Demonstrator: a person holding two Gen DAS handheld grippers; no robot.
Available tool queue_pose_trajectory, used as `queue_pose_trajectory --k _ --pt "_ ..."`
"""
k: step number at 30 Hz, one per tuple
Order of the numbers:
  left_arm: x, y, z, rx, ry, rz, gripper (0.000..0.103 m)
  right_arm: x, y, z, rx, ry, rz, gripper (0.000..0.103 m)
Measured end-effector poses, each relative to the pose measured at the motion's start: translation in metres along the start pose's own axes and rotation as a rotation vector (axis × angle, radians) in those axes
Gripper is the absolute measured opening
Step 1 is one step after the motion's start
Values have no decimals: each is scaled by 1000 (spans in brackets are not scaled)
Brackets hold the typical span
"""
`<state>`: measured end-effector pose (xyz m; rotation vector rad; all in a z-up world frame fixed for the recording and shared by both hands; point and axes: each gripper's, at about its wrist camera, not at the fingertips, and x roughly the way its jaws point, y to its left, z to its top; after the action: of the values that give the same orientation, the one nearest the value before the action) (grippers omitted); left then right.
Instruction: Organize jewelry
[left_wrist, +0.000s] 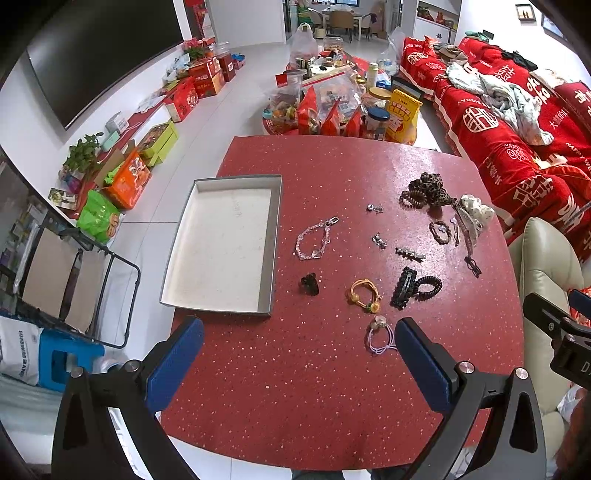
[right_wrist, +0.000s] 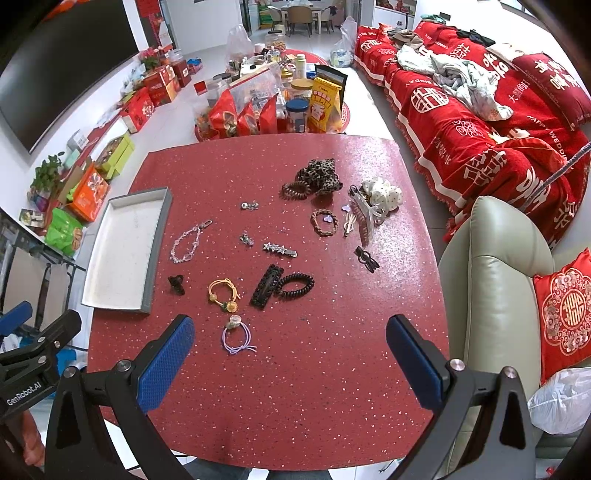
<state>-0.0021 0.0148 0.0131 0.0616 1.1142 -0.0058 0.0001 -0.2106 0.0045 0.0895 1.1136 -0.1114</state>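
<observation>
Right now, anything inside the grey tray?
Nothing visible inside the grey tray: its white floor is bare in both views. The jewelry, such as the bead bracelet, lies outside on the table.

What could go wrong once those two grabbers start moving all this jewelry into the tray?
The tiny silver charm lies flat on the table, so wide blue fingers may slide past it. The black coil tie touches the black clip; lifting one could drag the other. The tray is shallow, so beads might bounce out.
</observation>
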Motion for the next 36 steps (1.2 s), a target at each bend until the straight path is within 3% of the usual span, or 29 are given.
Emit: queue_pose_trajectory --k 36 --pt "0 9 -3 -1 9 10 103 1 2 1 -1 4 3 103"
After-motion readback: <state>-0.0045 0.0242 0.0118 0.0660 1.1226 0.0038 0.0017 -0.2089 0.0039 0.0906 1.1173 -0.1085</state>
